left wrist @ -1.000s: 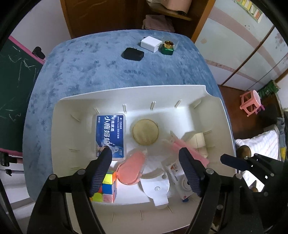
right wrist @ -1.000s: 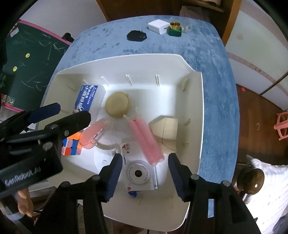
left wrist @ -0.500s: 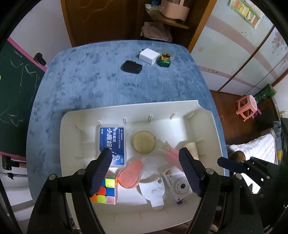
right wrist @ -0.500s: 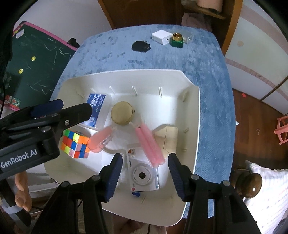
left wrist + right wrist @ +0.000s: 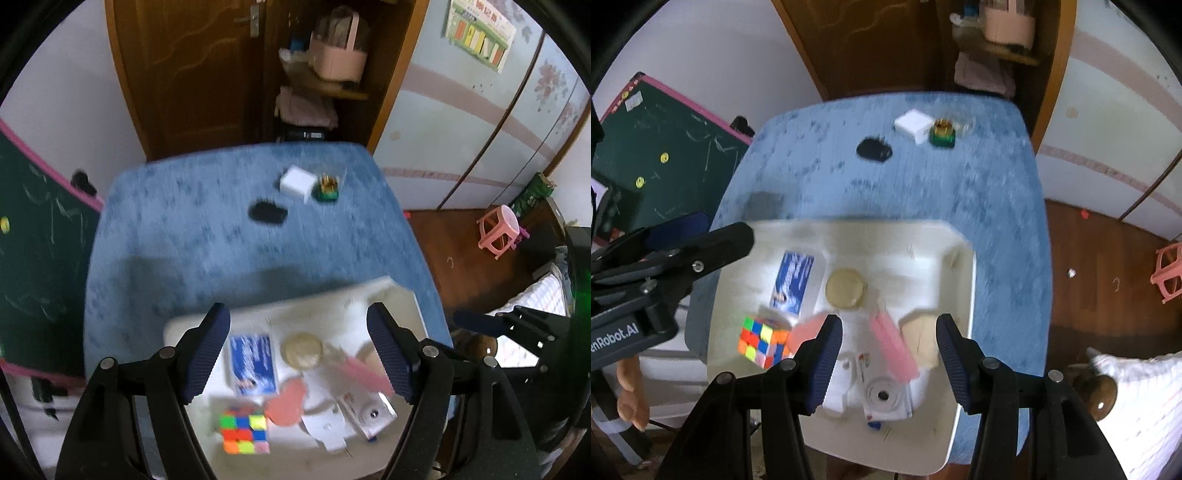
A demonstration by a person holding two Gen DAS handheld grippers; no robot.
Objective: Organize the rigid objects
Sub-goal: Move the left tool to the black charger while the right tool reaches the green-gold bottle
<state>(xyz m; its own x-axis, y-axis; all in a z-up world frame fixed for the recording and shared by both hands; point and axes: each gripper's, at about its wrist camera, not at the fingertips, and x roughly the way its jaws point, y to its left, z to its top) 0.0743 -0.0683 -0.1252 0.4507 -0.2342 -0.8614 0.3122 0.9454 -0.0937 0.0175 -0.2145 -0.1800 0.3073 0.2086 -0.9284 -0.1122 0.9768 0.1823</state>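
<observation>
Both grippers held wide and empty above the white bin

Left gripper [image 5: 299, 354] and right gripper [image 5: 886, 363] hover over the white bin [image 5: 964, 295]. Beyond the bin lie a white block [image 5: 912, 123], a green-and-gold bottle [image 5: 942, 134], and a black piece [image 5: 873, 149]: likely light, stiff, gripped across their sides. Nothing blocks them.

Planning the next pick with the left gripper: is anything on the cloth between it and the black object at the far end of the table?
Nothing visible does. The left gripper hangs open above the white bin, and only bare blue cloth lies between the bin's far rim and the black object. The white box and green bottle sit beyond it.
</observation>
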